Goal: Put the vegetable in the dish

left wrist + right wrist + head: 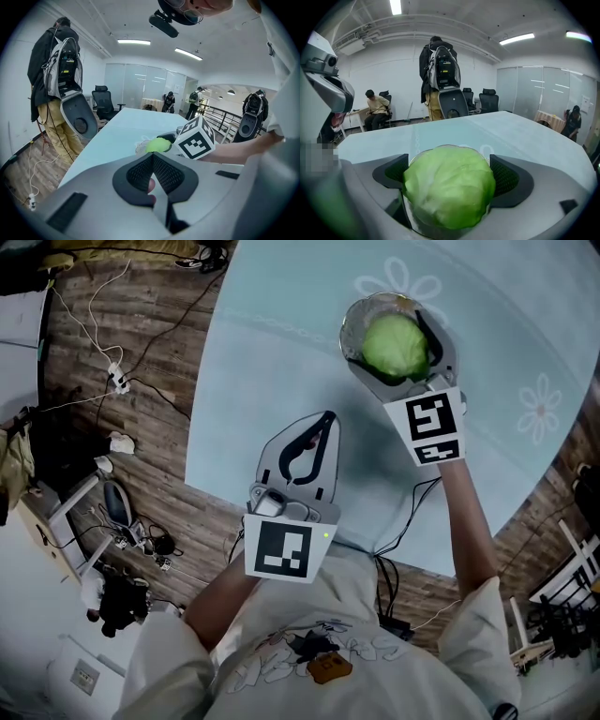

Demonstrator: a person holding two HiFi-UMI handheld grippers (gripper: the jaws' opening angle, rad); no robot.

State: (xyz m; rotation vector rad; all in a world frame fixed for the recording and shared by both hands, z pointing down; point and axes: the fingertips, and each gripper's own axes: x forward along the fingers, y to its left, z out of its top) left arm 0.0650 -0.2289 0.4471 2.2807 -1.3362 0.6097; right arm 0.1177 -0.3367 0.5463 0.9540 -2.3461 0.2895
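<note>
Right gripper view: fingers (pixel 506 176) grip a round pale-green cabbage (pixel 449 185) over dish (pixel 354 320); left fingers (pixel 136 173) closed.

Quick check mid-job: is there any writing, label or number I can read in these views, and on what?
No text can be read in any view.
Left marker cube and right marker cube: black-and-white squares only, no letters.
Shirt print: outline lettering, too blurred to read.
Sheet on the far glass wall: too small to read.
Cabbage, dish, tablecloth: no writing.
</note>
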